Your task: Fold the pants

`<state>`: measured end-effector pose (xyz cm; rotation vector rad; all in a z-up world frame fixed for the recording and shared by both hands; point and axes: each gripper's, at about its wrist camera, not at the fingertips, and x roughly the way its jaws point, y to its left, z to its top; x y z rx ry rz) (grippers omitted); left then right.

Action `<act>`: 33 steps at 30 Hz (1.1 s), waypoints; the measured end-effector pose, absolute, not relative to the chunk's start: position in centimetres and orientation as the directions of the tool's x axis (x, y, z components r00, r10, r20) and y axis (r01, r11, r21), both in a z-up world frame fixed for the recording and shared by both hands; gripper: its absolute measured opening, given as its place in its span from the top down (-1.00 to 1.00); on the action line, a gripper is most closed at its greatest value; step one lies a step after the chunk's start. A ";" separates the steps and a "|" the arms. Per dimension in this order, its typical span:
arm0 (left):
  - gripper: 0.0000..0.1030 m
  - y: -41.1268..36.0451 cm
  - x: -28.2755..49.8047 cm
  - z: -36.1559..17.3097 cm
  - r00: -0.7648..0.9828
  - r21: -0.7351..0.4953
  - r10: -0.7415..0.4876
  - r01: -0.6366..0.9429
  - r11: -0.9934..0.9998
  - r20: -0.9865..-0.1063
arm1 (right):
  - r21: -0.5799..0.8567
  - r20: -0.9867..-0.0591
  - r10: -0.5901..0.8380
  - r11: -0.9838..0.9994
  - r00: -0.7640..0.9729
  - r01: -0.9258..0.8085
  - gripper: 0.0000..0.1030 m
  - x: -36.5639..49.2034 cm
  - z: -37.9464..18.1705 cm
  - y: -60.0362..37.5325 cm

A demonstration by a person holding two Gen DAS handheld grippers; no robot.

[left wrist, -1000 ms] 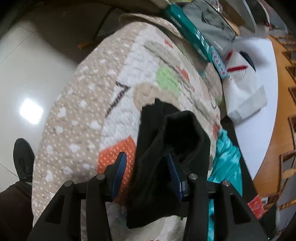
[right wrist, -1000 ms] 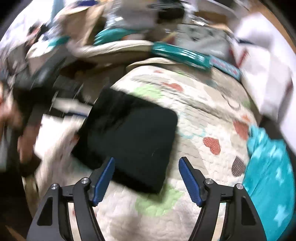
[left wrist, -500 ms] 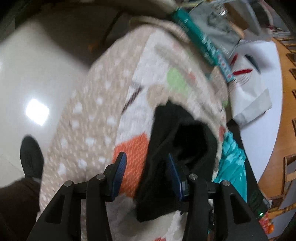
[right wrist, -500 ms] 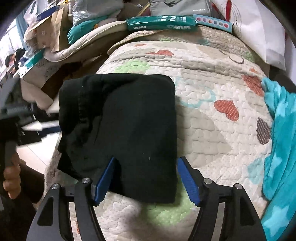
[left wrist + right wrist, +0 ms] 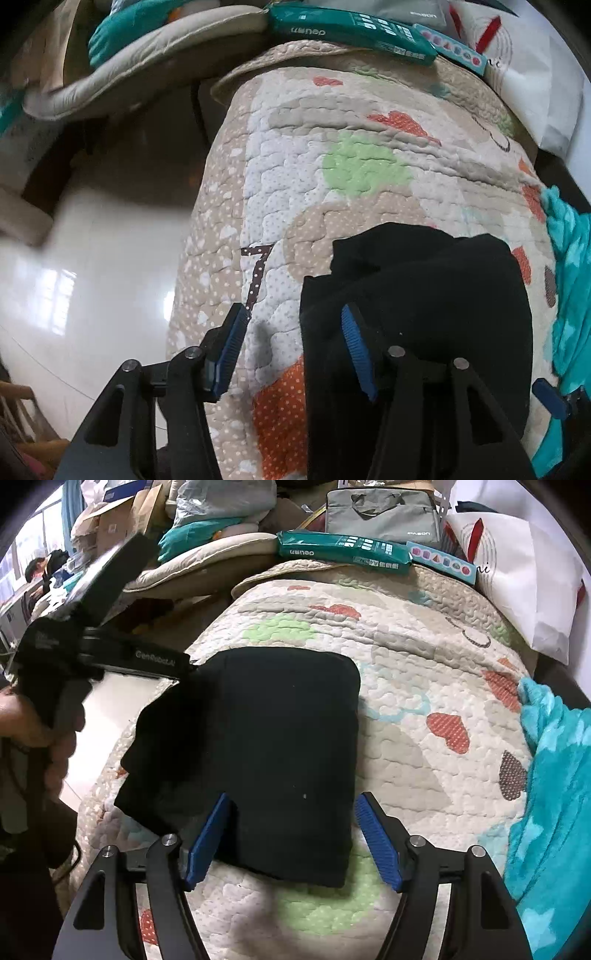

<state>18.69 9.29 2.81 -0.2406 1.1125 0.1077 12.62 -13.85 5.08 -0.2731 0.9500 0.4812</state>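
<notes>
I see a puffy quilt (image 5: pixel 406 686) with hearts, and black pants (image 5: pixel 266 746) folded square upon it. A green pack (image 5: pixel 343 552) reads "deli". My left gripper (image 5: pixel 291 347) has just been opening, jaws apart beside the cloth; my right gripper (image 5: pixel 291 838) has also widened, straddling the pants' near edge.
</notes>
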 end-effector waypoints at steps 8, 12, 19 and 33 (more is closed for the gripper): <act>-0.48 16.4 18.3 -1.0 0.457 -0.581 -0.396 -0.398 0.710 -0.797 | 0.098 -0.835 0.322 0.885 0.446 -0.455 -0.66 13.6 4.3 -15.4; -0.44 17.9 16.6 1.1 0.513 -0.471 -0.217 -0.440 0.765 -0.830 | 0.118 -0.831 0.332 0.889 0.446 -0.443 -0.67 13.6 4.3 -15.9; -0.44 16.5 13.1 2.9 0.592 -0.631 -0.371 -0.320 0.707 -0.715 | 0.147 -0.805 0.350 0.900 0.479 -0.411 -0.67 13.6 5.2 -17.1; -0.49 10.0 13.7 -0.5 0.474 -0.692 -0.545 -0.217 0.689 -0.692 | 0.417 -0.781 0.494 0.868 0.384 -0.268 -0.68 20.2 5.5 -19.2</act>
